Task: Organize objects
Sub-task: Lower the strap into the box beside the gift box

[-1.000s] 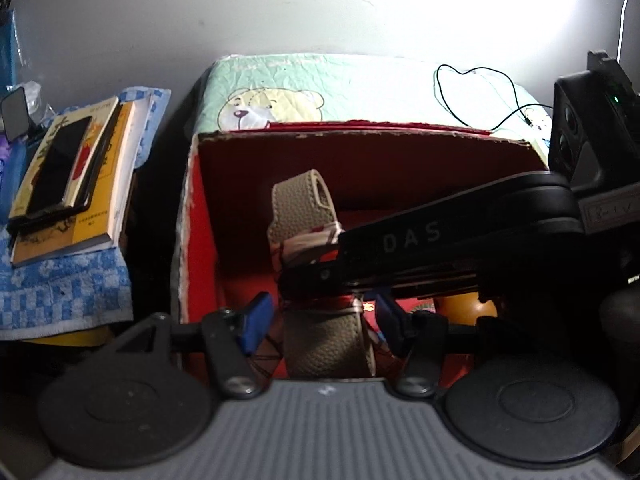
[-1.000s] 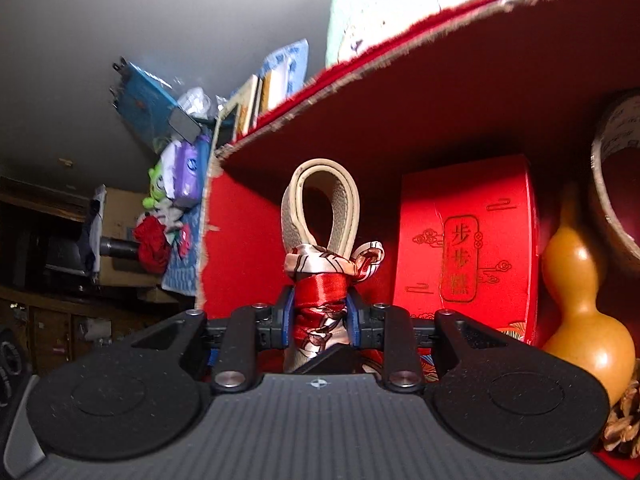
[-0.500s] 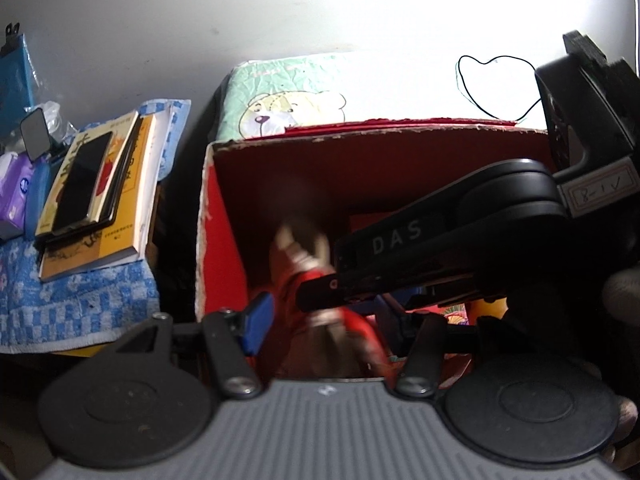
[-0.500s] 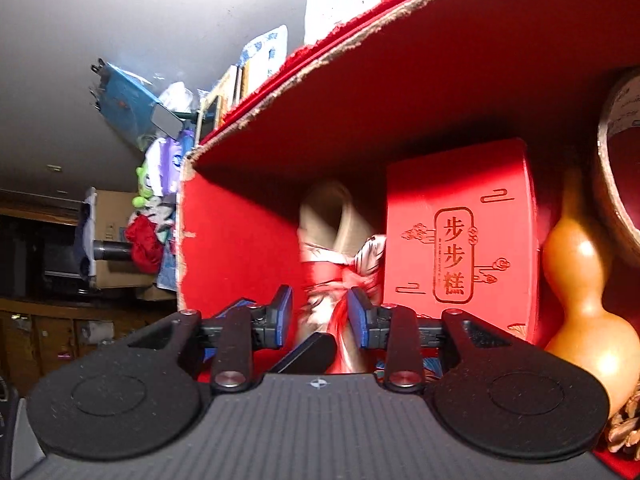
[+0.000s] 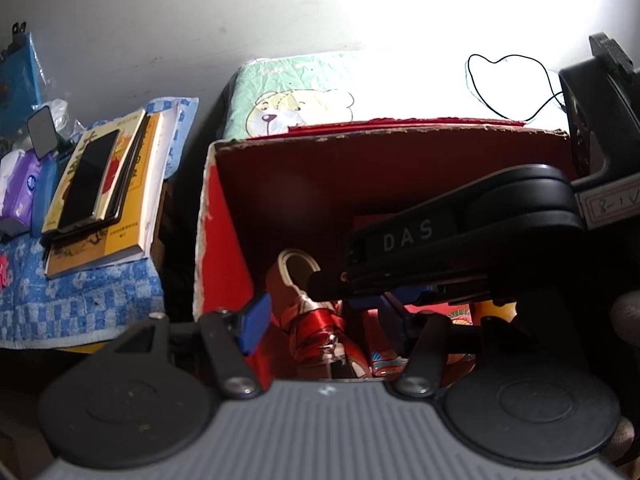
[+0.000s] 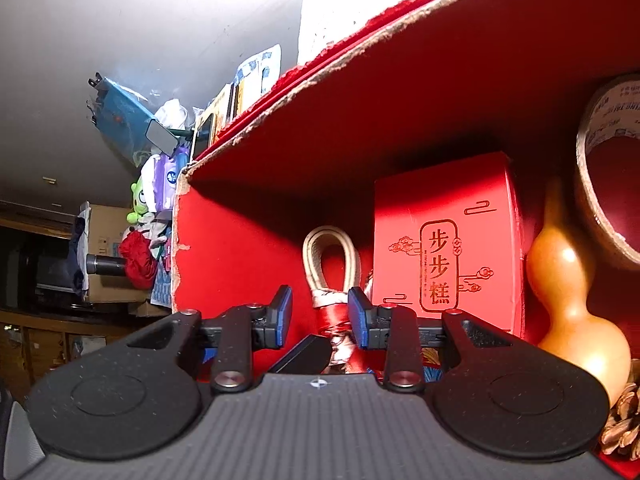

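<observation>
A beige strap loop (image 6: 329,248) with a red patterned scarf (image 6: 334,312) tied round it stands in the left corner of a red cardboard box (image 6: 240,248). My right gripper (image 6: 320,316) is open, its blue pads either side of the scarf knot with a gap on both sides. In the left wrist view the strap (image 5: 298,264) and scarf (image 5: 320,320) lie low in the box (image 5: 224,240). My left gripper (image 5: 324,316) is above them, jaws opening and touching nothing. One of the right gripper's fingers (image 5: 400,248) crosses in front and hides the left gripper's right pad.
Inside the box stand a red gift carton (image 6: 440,248), an orange gourd (image 6: 568,280), a tape roll (image 6: 600,152) and a pine cone (image 6: 624,424). Left of the box, books with a phone (image 5: 100,184) lie on a blue checked towel (image 5: 80,296). A bear-print cushion (image 5: 296,96) is behind.
The right gripper's jaws have parted from the scarf knot. The strap, held high a second ago, has sunk lower into the box. The left view now looks a little higher over the box.
</observation>
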Motion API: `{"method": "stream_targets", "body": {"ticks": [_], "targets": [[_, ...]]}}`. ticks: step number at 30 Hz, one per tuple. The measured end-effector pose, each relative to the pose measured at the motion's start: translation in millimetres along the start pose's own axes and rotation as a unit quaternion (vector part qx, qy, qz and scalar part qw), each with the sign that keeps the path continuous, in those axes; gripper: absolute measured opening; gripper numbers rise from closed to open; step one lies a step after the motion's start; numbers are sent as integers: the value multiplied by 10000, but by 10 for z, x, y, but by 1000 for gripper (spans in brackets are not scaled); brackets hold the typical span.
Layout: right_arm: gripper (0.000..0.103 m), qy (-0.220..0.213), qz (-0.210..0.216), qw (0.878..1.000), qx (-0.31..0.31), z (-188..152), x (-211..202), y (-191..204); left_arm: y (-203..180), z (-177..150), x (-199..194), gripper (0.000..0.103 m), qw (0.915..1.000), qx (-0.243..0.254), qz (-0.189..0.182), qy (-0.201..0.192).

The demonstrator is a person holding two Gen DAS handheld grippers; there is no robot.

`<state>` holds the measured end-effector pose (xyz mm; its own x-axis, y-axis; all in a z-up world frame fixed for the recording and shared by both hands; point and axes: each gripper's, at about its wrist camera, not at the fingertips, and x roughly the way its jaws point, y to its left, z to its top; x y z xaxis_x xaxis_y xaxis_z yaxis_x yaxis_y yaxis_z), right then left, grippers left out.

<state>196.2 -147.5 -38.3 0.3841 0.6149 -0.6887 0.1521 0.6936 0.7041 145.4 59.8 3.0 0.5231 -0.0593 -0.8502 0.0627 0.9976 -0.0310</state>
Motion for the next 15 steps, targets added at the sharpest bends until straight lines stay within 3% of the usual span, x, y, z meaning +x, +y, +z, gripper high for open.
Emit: {"method": "stream_targets", "body": {"ticks": [7, 15], "targets": [[35, -94, -51, 9999, 14, -9, -20, -11, -28, 1, 3, 66, 9999, -28, 131, 6], [35, -450, -546, 9964, -464, -68, -176, 73, -55, -15, -13, 79, 9999, -88, 138, -18]]}}
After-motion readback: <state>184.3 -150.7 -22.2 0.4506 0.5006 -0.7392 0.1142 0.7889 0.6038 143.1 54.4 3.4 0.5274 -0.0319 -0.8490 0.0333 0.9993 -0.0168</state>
